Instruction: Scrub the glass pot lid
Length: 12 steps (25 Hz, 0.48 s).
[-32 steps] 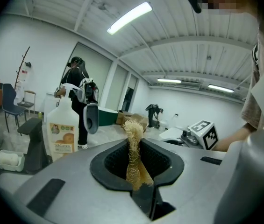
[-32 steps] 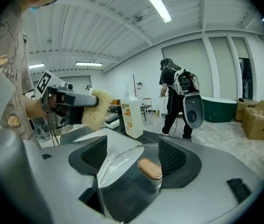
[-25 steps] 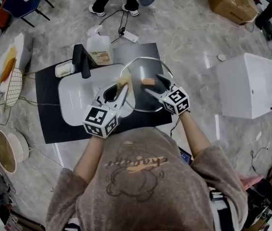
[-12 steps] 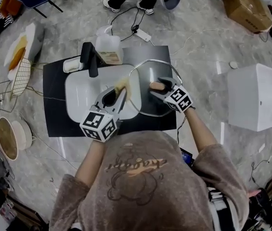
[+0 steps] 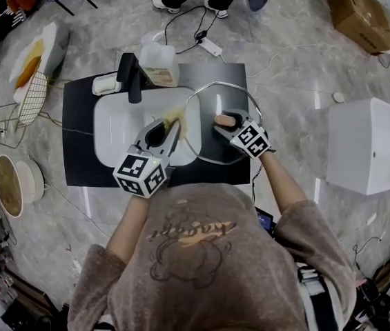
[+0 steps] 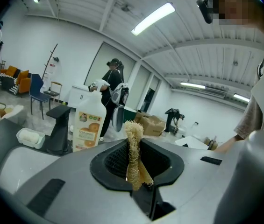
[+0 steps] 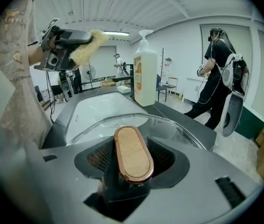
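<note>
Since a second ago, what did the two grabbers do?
The right gripper came down over the glass pot lid, and its jaws have just been closing around the lid's wooden handle. The left gripper kept pinching the loofah scrubber, and the lid stayed put.

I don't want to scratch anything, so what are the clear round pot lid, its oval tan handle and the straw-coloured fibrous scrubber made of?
Clear round pot lid: glass, glossy; the white sink shows through it.
Oval tan handle: probably wood, matte grain, with a shiny copper-coloured rim, likely metal.
Straw-coloured fibrous scrubber: seemingly loofah or similar plant fibre, coarse and frayed.
</note>
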Tool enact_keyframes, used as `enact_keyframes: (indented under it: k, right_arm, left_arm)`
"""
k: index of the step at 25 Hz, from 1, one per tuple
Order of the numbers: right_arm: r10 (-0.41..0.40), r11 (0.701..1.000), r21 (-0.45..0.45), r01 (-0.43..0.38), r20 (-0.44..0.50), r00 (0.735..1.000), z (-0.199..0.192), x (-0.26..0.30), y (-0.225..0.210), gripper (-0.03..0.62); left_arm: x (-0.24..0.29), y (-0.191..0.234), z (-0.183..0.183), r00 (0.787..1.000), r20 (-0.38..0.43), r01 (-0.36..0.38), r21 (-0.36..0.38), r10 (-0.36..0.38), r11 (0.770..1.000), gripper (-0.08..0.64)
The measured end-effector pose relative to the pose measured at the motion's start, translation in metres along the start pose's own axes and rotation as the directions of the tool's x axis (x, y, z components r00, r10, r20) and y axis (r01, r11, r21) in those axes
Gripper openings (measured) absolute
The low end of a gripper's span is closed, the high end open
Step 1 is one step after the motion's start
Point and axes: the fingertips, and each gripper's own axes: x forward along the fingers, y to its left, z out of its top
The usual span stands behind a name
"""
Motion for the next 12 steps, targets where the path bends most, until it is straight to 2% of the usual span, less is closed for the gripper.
enact_keyframes:
  k: [7,12]
  right_arm:
    - [0.022,0.998,-0.061,-0.023,-0.018,1.0,-0.002,0.001,0.006,0.189]
    - [0.009,1.0,-0.006,-0.009,0.005,1.0,0.007,-0.013,0.005,0.181]
  left_arm:
    - [-0.007,-0.002,-0.007,1.0,-0.003,-0.007,-0.007,0.007,1.0,0.067]
    - [-0.01,-0.002,-0.003,1.0,0.012,-0.001,-0.007,0.001,1.0,0.067]
